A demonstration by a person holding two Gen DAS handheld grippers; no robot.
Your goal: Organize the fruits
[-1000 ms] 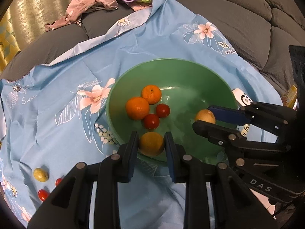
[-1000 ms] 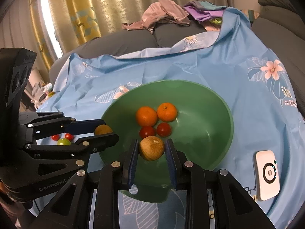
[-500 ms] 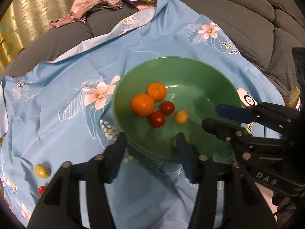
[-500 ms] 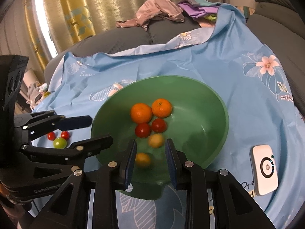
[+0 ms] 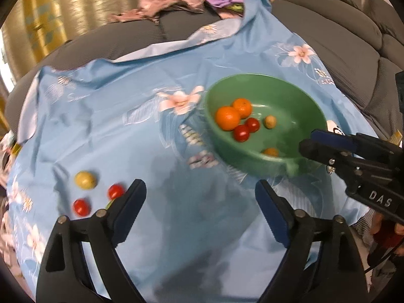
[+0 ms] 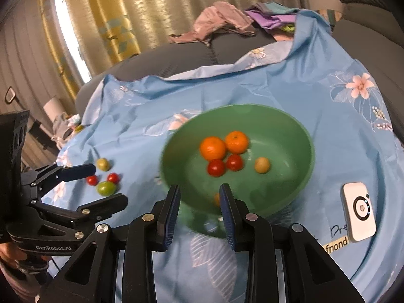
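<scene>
A green bowl (image 5: 298,96) (image 6: 298,131) sits on a blue floral cloth. It holds two oranges (image 5: 228,118) (image 6: 212,148), two red tomatoes (image 5: 241,133) (image 6: 216,167), a small yellowish fruit (image 5: 270,121) (image 6: 262,165) and another small orange fruit (image 5: 271,152) near the front wall. On the cloth to the left lie a yellow-green fruit (image 5: 85,179) (image 6: 103,163), two small red tomatoes (image 5: 81,207) (image 6: 113,177) and a green fruit (image 6: 106,188). My left gripper (image 5: 199,209) is wide open and empty over the cloth. My right gripper (image 6: 199,210) is open and empty at the bowl's near rim.
A white device (image 6: 358,210) lies on the cloth right of the bowl. Crumpled clothes (image 6: 222,20) lie at the back on a grey sofa (image 5: 328,25). Curtains (image 6: 113,12) hang behind.
Both grippers let go of their fruits, which dropped into the bowl. My left gripper opened wide and swung left toward the loose fruits. My right gripper drew back slightly.
</scene>
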